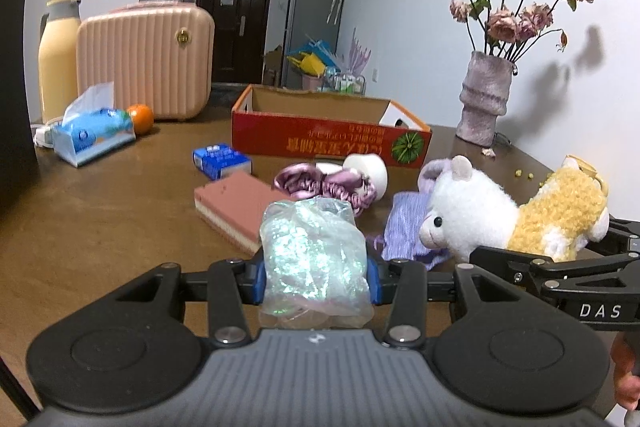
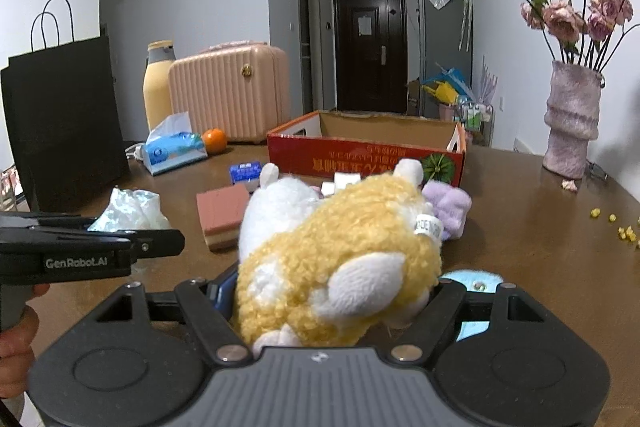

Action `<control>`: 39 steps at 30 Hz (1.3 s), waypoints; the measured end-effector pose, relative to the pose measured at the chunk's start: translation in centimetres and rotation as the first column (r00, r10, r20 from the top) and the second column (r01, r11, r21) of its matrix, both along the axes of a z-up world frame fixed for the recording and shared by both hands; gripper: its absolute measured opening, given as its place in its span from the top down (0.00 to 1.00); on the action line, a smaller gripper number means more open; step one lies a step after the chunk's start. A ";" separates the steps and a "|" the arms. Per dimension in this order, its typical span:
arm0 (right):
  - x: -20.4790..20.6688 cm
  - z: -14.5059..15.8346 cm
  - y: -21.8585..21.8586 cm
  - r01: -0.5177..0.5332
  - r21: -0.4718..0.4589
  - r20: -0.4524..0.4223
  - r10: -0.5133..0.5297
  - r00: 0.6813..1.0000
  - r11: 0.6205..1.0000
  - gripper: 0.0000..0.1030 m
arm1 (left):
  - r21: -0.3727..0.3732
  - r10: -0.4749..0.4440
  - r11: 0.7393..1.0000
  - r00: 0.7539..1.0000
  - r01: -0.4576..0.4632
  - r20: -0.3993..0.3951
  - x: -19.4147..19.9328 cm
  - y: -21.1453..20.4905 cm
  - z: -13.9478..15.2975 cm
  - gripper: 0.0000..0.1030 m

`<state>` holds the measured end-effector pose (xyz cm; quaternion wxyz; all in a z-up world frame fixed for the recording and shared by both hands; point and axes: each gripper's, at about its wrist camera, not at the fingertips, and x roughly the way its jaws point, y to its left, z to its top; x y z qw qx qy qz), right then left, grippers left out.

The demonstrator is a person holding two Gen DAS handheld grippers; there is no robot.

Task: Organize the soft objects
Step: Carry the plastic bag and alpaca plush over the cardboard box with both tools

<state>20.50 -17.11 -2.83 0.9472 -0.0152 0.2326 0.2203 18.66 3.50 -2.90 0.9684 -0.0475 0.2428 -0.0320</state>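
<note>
— Left view: how far along?

— My left gripper [image 1: 315, 277] is clenching the crinkly plastic bag [image 1: 314, 259] at lower center; the cardboard box [image 1: 332, 125] at center is looking empty, scrunchie [image 1: 328, 185] waiting before it.

— Right view?

— My right gripper [image 2: 332, 301] is grasping the plush toy [image 2: 336, 259] at center. Open table [image 2: 540, 267] is lying on the right; the vase [image 2: 572, 123] is guarding the far right.

I see a lived-in home: a wooden table [image 2: 520, 227] with a vase [image 2: 573, 123] of dried roses, a pink suitcase [image 2: 230, 93], tissues [image 2: 172, 147], and a hallway ending at a dark door [image 2: 370, 51].
</note>
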 end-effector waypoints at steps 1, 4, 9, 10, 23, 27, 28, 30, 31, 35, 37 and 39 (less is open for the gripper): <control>0.1 0.2 -0.1 0.000 0.004 0.004 0.000 1.000 1.000 0.26 | 0.001 -0.001 1.000 1.000 0.001 0.006 0.0 0.0 0.2 0.57; 0.6 0.6 -0.2 0.005 0.008 0.020 -0.005 1.000 1.000 0.26 | -0.002 -0.003 1.000 1.000 0.003 0.024 0.3 0.1 0.9 0.57; 1.5 1.5 -0.4 0.009 0.018 0.046 -0.010 0.999 1.000 0.26 | -0.002 -0.001 1.000 0.999 0.001 0.051 1.0 0.2 2.0 0.57; 1.7 1.6 -0.3 0.009 0.020 0.050 -0.010 0.999 1.000 0.26 | -0.001 0.000 1.000 0.998 0.000 0.055 1.2 0.3 2.2 0.57; 6.4 3.8 0.3 -0.038 0.035 0.115 0.034 0.993 0.999 0.26 | -0.014 0.049 0.999 0.994 -0.048 0.096 4.6 1.2 4.6 0.57; 7.6 4.6 0.6 -0.042 0.040 0.144 0.036 0.989 0.998 0.26 | -0.010 0.062 0.998 0.992 -0.061 0.112 5.9 1.7 5.8 0.57; 7.9 4.7 0.6 -0.043 0.042 0.146 0.036 0.989 0.998 0.26 | -0.008 0.063 0.998 0.991 -0.063 0.116 6.1 1.6 6.0 0.57; 8.7 5.0 0.7 -0.044 0.042 0.149 0.037 0.988 0.998 0.26 | -0.007 0.064 0.998 0.990 -0.064 0.128 6.5 1.6 6.3 0.57; 9.1 5.1 0.8 -0.044 0.041 0.149 0.037 0.988 0.998 0.26 | -0.008 0.065 0.998 0.989 -0.064 0.134 6.7 1.5 6.4 0.57; 10.5 5.4 0.9 -0.042 0.045 0.151 0.034 0.988 0.998 0.26 | -0.015 0.070 0.998 0.988 -0.068 0.139 7.8 1.6 6.8 0.57; 11.1 5.5 0.9 -0.040 0.048 0.151 0.032 0.988 0.998 0.26 | -0.018 0.070 0.998 0.988 -0.068 0.139 8.4 1.6 6.9 0.57; 11.7 5.6 0.9 -0.037 0.043 0.152 0.030 0.988 0.998 0.26 | -0.019 0.071 0.997 0.988 -0.069 0.141 9.1 1.6 7.0 0.57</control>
